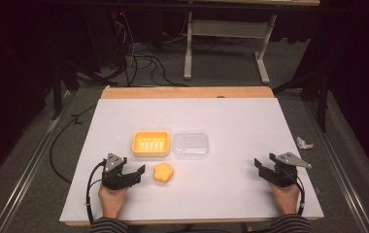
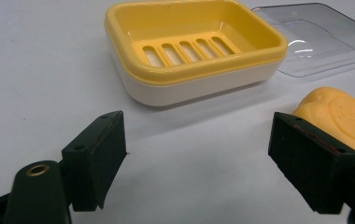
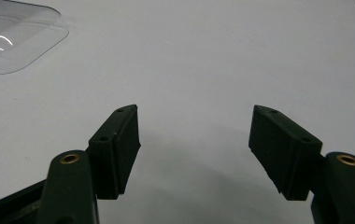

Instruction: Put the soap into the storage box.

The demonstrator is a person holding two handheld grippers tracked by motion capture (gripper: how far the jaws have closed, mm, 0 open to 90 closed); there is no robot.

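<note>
Left gripper [image 1: 133, 175] fingers [image 2: 96, 156] apart, empty, beside soap [image 1: 163, 172].

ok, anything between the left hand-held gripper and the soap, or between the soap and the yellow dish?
Nothing visible. The left hand-held gripper is open with bare table between it and the soap, which lies just past one jaw in the left gripper view. The dish is empty, with only table between it and the soap. The clear lid sits beside the dish, off that path.
</note>
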